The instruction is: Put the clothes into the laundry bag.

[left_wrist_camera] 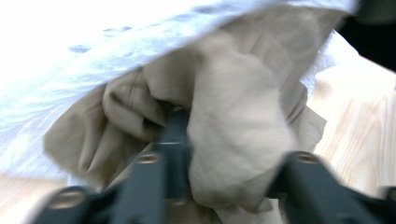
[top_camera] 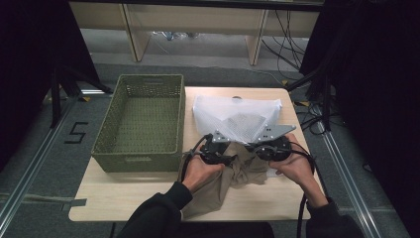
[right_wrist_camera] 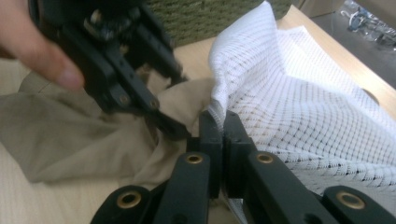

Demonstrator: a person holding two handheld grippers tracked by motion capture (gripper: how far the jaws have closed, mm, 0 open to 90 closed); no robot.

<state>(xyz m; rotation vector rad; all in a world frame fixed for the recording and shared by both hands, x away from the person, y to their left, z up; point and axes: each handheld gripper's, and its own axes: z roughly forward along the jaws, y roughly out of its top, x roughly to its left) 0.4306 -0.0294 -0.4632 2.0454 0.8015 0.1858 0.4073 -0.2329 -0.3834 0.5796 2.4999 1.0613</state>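
Observation:
A beige garment point(top_camera: 240, 173) lies crumpled at the table's front, its upper end at the mouth of a white mesh bag point(top_camera: 237, 116). My left gripper point(top_camera: 229, 152) is shut on a bunch of the beige garment point(left_wrist_camera: 233, 93), which bulges between its jaws just under the mesh bag point(left_wrist_camera: 70, 70). My right gripper point(right_wrist_camera: 217, 122) is shut on the edge of the mesh bag point(right_wrist_camera: 303, 107), holding that edge up. It sits at the bag's mouth on the right gripper point(top_camera: 253, 147) side. The left gripper point(right_wrist_camera: 170, 127) bites the garment point(right_wrist_camera: 70, 135) right beside it.
An empty green woven basket point(top_camera: 143, 161) stands on the left half of the wooden table point(top_camera: 129, 193), close to the left hand. Black curtains and cables flank the table; a shelf frame stands behind it.

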